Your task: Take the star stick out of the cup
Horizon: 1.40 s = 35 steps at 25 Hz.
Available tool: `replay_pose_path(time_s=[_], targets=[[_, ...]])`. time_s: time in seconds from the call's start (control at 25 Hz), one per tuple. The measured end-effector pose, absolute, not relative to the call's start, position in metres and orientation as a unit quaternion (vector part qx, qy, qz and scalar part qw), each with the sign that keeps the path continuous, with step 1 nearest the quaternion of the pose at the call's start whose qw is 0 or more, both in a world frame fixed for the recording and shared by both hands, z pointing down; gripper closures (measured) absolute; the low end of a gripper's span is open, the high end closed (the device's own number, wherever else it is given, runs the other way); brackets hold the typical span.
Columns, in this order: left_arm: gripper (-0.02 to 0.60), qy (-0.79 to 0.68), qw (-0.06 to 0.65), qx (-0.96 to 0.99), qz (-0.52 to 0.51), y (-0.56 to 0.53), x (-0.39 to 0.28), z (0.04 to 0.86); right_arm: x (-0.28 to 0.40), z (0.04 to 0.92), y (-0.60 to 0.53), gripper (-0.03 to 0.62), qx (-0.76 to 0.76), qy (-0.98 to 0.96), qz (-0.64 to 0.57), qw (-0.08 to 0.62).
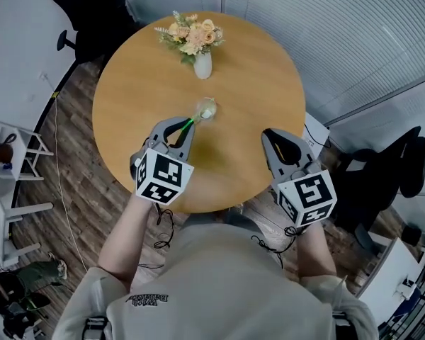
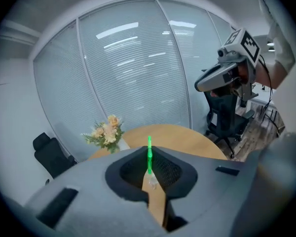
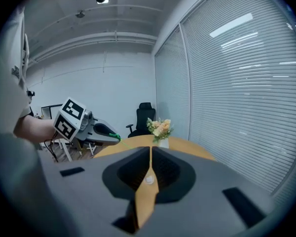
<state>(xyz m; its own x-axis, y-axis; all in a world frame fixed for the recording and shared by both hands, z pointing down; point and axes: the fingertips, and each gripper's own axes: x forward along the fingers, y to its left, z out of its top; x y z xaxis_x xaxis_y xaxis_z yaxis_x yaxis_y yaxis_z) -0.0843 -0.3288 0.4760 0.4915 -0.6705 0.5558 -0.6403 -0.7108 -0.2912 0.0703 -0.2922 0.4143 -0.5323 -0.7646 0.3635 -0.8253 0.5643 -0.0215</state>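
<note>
Left gripper [image 1: 191, 124] clamped on green shaft of star stick [image 1: 187, 126], just near of cup [image 1: 207, 109], ready for lift-out (star end apparently inside cup). Right gripper [image 1: 268, 134] pinched together, empty, parked near right, keeping clear.

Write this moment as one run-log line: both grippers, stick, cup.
left gripper: shut on stick | stick: tilted, end in cup | cup: on table | right gripper: shut, empty

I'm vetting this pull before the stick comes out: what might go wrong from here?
The left gripper pinches the stick at a slant, and the right gripper is off the cup: a sideways pull may tip or drag it. The thin stick sits near the fingers' tips, so it may slip.
</note>
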Motion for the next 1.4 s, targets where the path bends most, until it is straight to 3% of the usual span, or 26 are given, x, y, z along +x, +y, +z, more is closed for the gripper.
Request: replay_pose_path(time_s=[0.44,0.6,1.0,1.4], targets=[[0.548,0.461,0.098,-0.865,-0.17,-0.298,-0.104,0.339,0.062,0.325,-0.284,0.559,0.455,-0.886,0.016,0.089],[0.548,0.488,0.094,-0.862,-0.095,-0.278,-0.109,0.302,0.067,0.297,-0.275,0.559,0.469,-0.881,-0.004,0.059],[0.548,0.479,0.093,-0.872,-0.037,-0.241,-0.112,0.279,0.071,0.278,-0.253,0.559,0.48,-0.877,-0.016,0.025],[0.548,0.473,0.114,-0.871,-0.063,-0.227,-0.111,0.306,0.059,0.297,-0.236,0.558,0.461,-0.887,0.031,0.02]])
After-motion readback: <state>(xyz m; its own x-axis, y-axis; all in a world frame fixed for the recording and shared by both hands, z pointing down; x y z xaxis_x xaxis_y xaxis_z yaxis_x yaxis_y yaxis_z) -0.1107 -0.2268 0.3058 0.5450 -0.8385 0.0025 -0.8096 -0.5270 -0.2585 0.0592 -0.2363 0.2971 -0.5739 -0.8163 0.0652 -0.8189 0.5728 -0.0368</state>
